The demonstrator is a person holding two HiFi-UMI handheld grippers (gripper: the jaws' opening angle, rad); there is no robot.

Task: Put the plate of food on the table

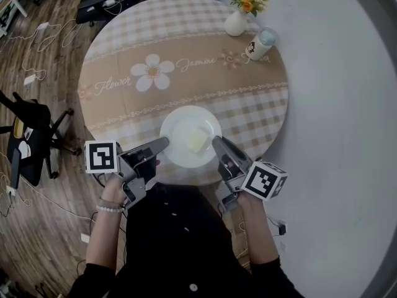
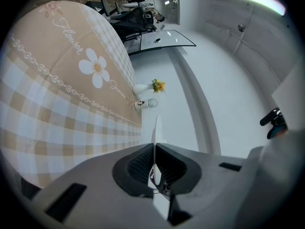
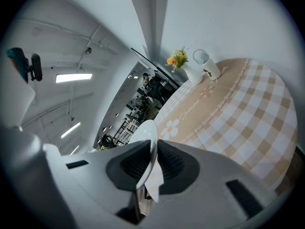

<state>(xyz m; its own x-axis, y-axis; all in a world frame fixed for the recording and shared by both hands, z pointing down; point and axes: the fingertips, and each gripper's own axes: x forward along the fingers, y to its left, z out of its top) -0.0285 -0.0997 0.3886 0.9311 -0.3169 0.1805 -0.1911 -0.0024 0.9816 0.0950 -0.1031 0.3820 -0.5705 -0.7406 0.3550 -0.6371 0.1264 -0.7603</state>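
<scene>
The white plate (image 1: 183, 128) sits over the near edge of the round table (image 1: 205, 89), with a pale yellowish block of food (image 1: 198, 140) lying right of its middle. I cannot tell whether the plate rests on the checked cloth or hangs just above it. It is held from both sides. The left gripper (image 1: 163, 144) has its fingers pinched on the plate's left rim, and in the left gripper view the rim runs edge-on between the two dark pads, which press on it from either side. The right gripper (image 1: 216, 143) is clamped the same way on the right rim, just beside the food. At the far side of the table, well apart from the plate, stand a white vase of yellow flowers (image 1: 237, 21) and a lidded jar (image 1: 259, 44).
</scene>
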